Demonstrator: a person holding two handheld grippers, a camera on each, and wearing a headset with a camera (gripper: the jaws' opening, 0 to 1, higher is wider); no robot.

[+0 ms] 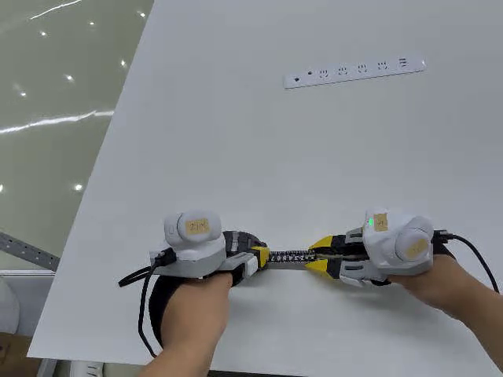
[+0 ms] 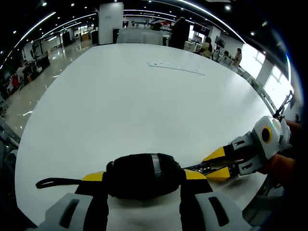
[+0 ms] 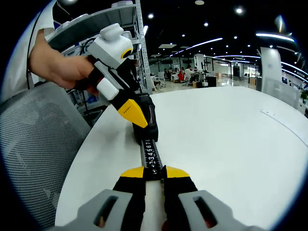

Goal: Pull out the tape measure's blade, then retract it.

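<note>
Our left gripper (image 2: 144, 175) is clamped on the black case of the tape measure (image 3: 151, 122) and our right gripper (image 3: 154, 172) is closed on the tip of the blade (image 3: 150, 153), so the short exposed length runs straight ahead of the right jaws to the case, and we judge the pull goes directly back along that line.

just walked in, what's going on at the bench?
A person is working two handheld grippers over a white table. The left gripper is clamped on the black tape measure, and the right gripper is pinching the blade. A short stretch of blade, numbers facing up, is pulled out between them. A power strip lies at the far side of the table, well apart from the work.
</note>
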